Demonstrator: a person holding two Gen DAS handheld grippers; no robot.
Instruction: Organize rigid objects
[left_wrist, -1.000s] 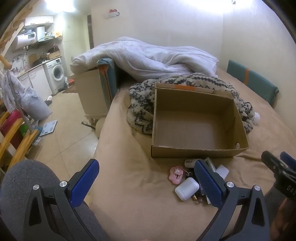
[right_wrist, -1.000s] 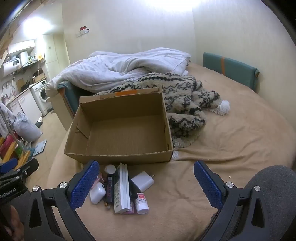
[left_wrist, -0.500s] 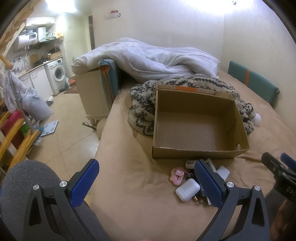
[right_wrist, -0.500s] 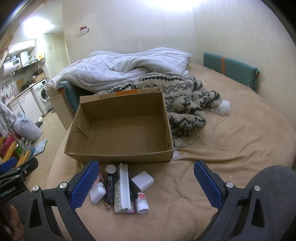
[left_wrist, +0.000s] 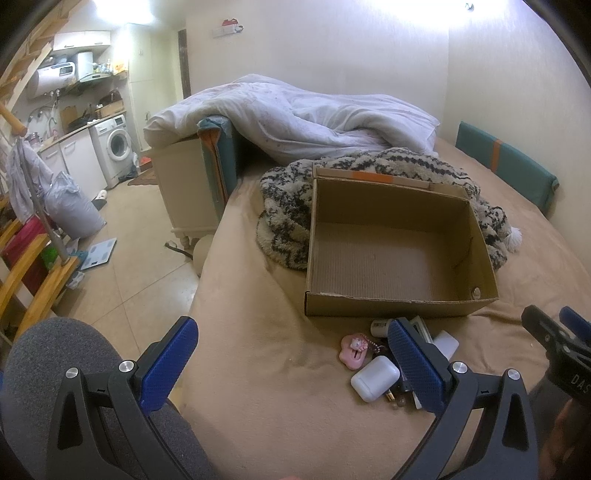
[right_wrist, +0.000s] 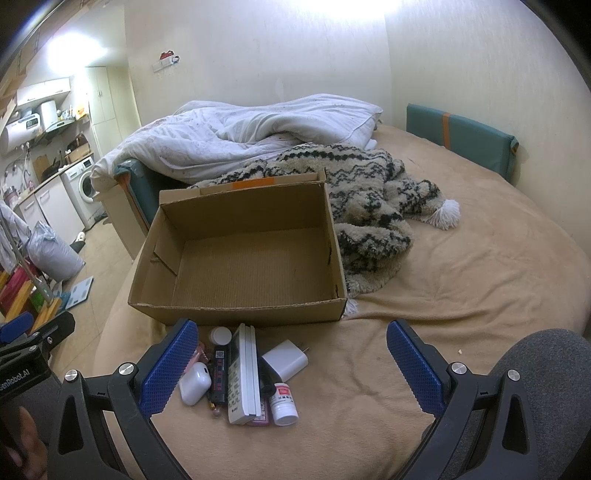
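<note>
Item: cardboard box (right_wrist: 243, 258), bare inside, on bed (right_wrist: 480, 295); small objects (right_wrist: 242, 373) heaped just before it. Both grippers (left_wrist: 291, 363) (right_wrist: 290, 363) spread wide, holding nothing. Risk: soft bedding, tight heap, neighbours dragged along.

A brown cardboard box (right_wrist: 240, 258) sits open on the bed, with nothing inside it. Its flap at the back has a strip of orange tape. Just in front of the box lies a little pile of small things, all close together. There is a white earbud case (right_wrist: 195, 382), a long white remote (right_wrist: 242, 373) lying flat, a white charger (right_wrist: 285, 360), a small white bottle (right_wrist: 283, 403) on its side, a black stick-like thing (right_wrist: 219, 374), and a small white jar (right_wrist: 221, 335) near the box wall. A pink charm (left_wrist: 354, 352) lies at the left of the pile.
</note>
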